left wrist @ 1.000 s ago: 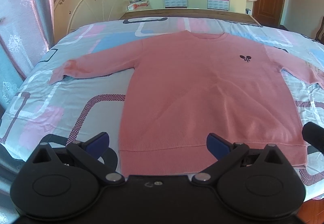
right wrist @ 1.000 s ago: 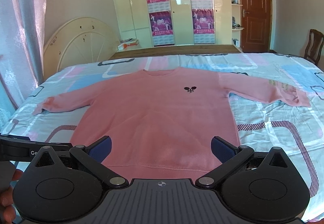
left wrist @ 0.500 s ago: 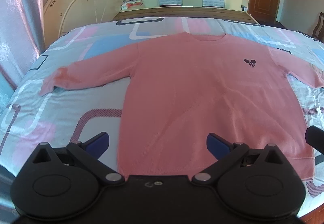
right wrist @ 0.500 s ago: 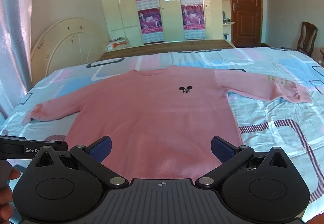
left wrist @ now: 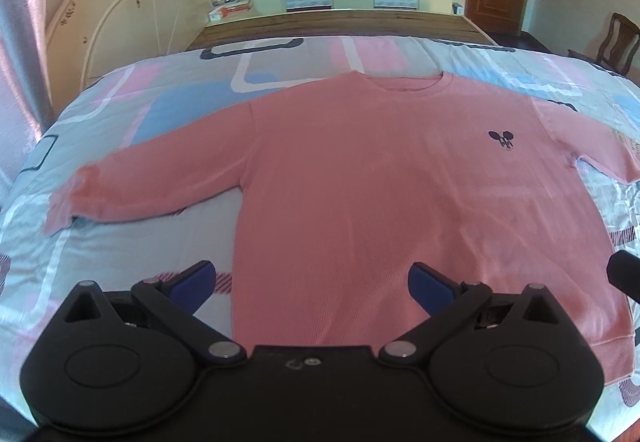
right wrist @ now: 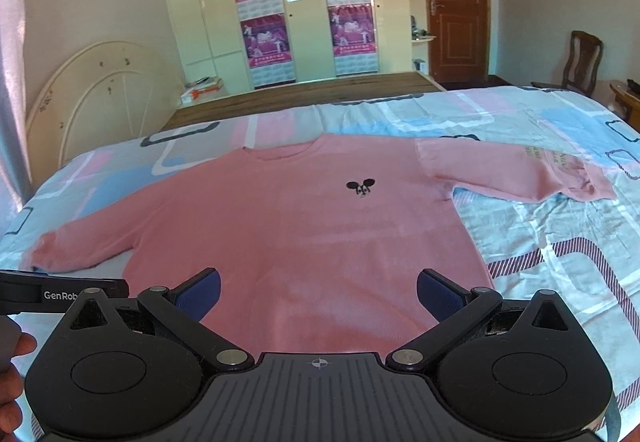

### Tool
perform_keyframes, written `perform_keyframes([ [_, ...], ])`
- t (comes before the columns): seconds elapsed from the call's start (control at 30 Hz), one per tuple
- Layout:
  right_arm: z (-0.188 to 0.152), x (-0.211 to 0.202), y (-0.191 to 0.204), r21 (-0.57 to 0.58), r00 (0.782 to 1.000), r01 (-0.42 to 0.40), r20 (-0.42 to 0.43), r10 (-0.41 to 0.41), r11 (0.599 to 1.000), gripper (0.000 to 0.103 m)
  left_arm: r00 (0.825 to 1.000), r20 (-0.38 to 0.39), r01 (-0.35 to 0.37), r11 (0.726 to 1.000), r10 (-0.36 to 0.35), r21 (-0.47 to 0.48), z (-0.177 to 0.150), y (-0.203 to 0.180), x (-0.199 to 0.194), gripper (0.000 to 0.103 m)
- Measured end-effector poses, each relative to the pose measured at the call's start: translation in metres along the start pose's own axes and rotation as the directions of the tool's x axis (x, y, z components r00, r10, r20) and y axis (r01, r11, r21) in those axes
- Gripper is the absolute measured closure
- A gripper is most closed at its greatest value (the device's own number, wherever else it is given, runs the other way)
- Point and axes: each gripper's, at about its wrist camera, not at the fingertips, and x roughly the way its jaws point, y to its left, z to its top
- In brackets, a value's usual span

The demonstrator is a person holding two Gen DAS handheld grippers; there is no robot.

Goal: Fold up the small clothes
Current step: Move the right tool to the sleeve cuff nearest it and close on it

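Pink sweater [left wrist: 360,202] lies flat, sleeves spread, hem at the bed's [right wrist: 560,242] near edge. Both the left gripper [left wrist: 312,282] and right gripper [right wrist: 318,292] gape wide, holding nothing. Best to pinch one layer-pair cleanly at a sleeve or hem corner.

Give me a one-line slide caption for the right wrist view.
Open right gripper poised over the hem of a pink sweater spread flat, sleeves out, on a patterned bedsheet.

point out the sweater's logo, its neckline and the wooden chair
logo [right wrist: 361,187], right wrist view, middle of the dark embroidered mark on the chest
neckline [left wrist: 402,83], left wrist view, front edge of the collar
wooden chair [right wrist: 585,56], right wrist view, its backrest
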Motion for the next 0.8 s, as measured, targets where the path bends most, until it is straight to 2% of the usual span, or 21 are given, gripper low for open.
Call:
perform_keyframes([
  [0.2, 0.013, 0.014, -0.006, 0.016, 0.998, 0.056, 0.007, -0.056, 0.998, 0.0, 1.0, -0.004, 0.011, 1.0, -0.011, 0.016, 0.019, -0.003, 0.023, 0.001],
  [0.37, 0.024, 0.028, -0.034, 0.036, 0.996, 0.094, 0.004, -0.094, 0.995, 0.0, 1.0, -0.022, 0.022, 1.0, -0.022, 0.007, 0.033, -0.017, 0.046, 0.001],
  [0.63, 0.049, 0.073, -0.117, 0.059, 0.99, 0.139, -0.008, -0.139, 0.989, 0.0, 0.998, -0.017, 0.052, 0.997, -0.053, -0.049, 0.061, -0.052, 0.088, 0.001],
  [0.8, 0.065, 0.105, -0.173, 0.092, 0.987, 0.163, -0.014, -0.162, 0.982, 0.001, 0.998, -0.011, 0.063, 0.998, -0.063, -0.032, 0.083, -0.085, 0.119, 0.004],
])
